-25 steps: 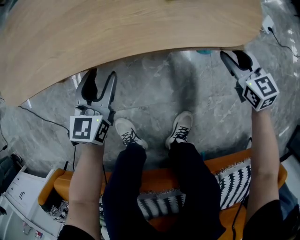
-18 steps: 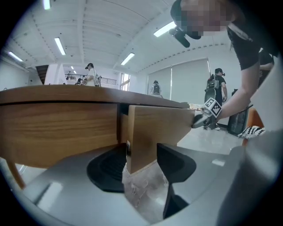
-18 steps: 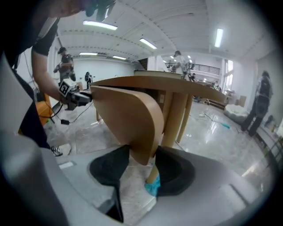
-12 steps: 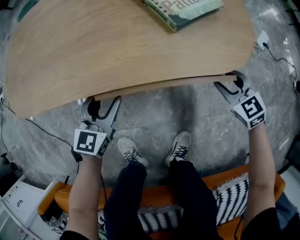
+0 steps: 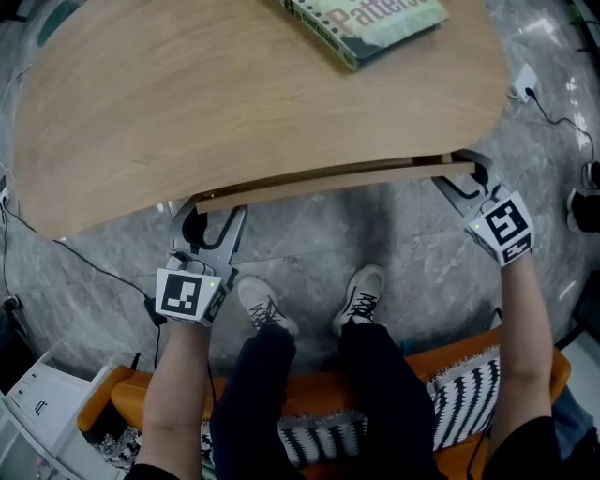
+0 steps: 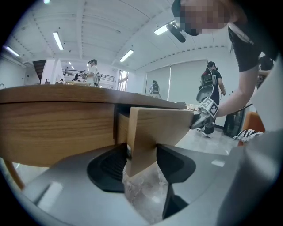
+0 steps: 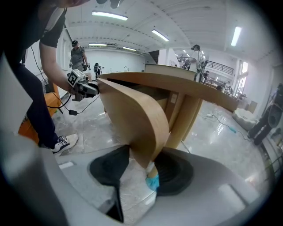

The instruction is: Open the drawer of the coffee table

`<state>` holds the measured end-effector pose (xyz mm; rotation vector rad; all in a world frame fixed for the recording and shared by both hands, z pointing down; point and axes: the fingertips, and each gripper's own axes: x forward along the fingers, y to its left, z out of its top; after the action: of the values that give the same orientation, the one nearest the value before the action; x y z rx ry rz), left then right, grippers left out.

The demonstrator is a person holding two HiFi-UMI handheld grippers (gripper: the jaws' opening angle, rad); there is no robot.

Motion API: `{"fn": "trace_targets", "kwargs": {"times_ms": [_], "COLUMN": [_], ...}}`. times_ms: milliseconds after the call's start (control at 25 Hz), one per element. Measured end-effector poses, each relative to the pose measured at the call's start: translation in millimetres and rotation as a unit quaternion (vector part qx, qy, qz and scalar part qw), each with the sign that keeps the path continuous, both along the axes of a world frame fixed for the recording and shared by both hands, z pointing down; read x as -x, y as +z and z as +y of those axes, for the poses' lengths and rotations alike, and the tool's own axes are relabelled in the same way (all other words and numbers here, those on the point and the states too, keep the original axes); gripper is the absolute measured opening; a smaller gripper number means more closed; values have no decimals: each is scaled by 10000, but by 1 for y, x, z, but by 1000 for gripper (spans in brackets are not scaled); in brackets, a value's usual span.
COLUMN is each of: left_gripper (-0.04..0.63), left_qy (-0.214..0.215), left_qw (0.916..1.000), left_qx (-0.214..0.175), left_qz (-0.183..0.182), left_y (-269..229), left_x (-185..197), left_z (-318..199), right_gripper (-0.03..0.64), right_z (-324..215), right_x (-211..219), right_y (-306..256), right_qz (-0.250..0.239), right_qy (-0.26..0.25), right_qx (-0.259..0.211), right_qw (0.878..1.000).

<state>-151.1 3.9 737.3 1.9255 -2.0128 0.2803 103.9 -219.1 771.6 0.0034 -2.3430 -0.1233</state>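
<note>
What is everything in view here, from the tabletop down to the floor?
coffee table: one, light wood, top of head view
drawer front: one, light wood, under table's near edge, slightly out
book: one, green, tabletop's far edge
floor: one, grey marble, under everything
cable: one, black, floor at left
sofa: one, orange, bottom
striped throw: one, black-and-white, on sofa
shoes: two, white, on floor
left tool: one, grey, jaws just been closing, gripping drawer front's left end
right tool: one, grey, gripping its right end
</note>
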Motion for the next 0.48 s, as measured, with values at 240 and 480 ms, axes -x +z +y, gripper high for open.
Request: {"fn": "trace_targets", "kwargs": {"times_ms": [240, 480], "left_gripper": [230, 215], "left_qy": [270, 215], "left_qw": [9994, 9997], "left_qx": [109, 67], "left_qz": [-201, -104], "left_y": [1, 1], "left_x": [-1, -2], "left_z": [0, 1], "right_gripper": [183, 183], "right_z": [5, 8], "right_x": [4, 7], "right_y": [2, 5], "right_qz": [170, 224], "right_qy": [-405, -504], "right_qx": [-51, -66], "right_qw": [9990, 9985]}}
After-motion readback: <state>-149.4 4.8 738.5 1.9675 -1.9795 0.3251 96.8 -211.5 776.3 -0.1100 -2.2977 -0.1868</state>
